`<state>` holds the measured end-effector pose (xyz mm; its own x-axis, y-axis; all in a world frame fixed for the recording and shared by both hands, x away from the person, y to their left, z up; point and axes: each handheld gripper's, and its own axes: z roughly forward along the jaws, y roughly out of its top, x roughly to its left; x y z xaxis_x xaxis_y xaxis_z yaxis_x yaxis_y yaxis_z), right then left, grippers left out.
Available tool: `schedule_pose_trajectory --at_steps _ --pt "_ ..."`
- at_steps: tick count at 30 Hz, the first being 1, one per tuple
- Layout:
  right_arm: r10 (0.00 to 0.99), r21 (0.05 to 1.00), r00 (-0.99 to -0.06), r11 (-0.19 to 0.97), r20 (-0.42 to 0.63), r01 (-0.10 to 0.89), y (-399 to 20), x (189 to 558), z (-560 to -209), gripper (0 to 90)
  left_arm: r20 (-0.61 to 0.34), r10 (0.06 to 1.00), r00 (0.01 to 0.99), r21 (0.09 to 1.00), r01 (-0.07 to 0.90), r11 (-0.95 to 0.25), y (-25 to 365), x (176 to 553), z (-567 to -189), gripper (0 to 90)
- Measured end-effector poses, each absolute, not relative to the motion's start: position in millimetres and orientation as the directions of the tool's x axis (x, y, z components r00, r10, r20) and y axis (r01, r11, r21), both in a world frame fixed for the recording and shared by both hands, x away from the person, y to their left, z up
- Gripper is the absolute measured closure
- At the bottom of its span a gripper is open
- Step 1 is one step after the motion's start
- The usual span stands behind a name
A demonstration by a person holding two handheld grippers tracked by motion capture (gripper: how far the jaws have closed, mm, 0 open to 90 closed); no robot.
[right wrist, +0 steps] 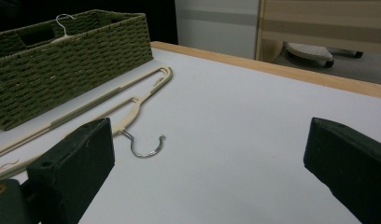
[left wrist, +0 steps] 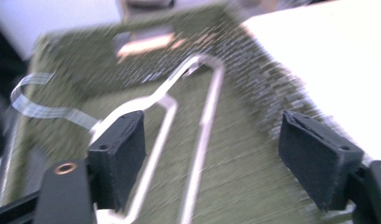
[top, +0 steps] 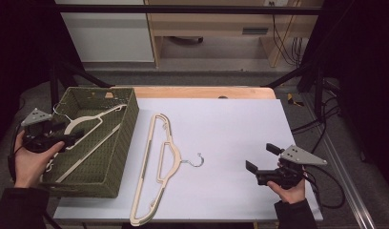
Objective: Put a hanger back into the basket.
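The high view looks forward and down over the whole worktop [top: 221, 143], while the left gripper view hovers close above the green basket [left wrist: 254, 93] and the right gripper view, low over the worktop, sees that basket [right wrist: 72, 70] at upper left.

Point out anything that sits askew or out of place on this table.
The cream plastic hanger in the basket lies tilted, one end propped against the green woven basket wall. A second cream hanger lies flat on the white table, outside the basket. Nothing looks damaged.
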<state>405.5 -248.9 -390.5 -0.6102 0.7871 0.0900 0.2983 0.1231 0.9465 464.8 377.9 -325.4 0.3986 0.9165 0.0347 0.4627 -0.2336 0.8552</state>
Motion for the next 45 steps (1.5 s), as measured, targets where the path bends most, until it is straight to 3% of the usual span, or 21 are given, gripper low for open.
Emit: schedule_pose_trajectory --at_steps 3,11,26,35,45 --pt "0.781 0.949 -0.618 0.120 0.092 0.292 -248.1 405.5 -390.3 2.7 0.055 0.891 0.450 0.884 0.393 -0.253 350.0 453.3 -315.0 13.9" --pt "0.774 0.950 -0.627 0.120 0.093 0.290 -246.2 405.4 -389.9 3.1 0.030 0.825 0.564 0.913 0.320 -0.252 285.4 433.6 -320.0 9.3" --pt "0.764 0.945 -0.640 0.140 0.087 0.295 -241.9 406.0 -393.2 3.5 -0.008 0.727 0.686 0.852 0.386 -0.355 200.3 433.0 -387.2 11.1" --pt "0.757 0.940 -0.646 0.147 0.094 0.308 -237.7 406.8 -396.0 3.5 -0.005 0.705 0.709 0.781 0.443 -0.440 173.0 448.7 -424.9 16.8" --pt "0.748 0.937 -0.658 0.160 0.090 0.310 -234.4 407.3 -398.5 4.0 0.011 0.659 0.752 0.677 0.480 -0.558 153.7 456.9 -452.8 35.7"
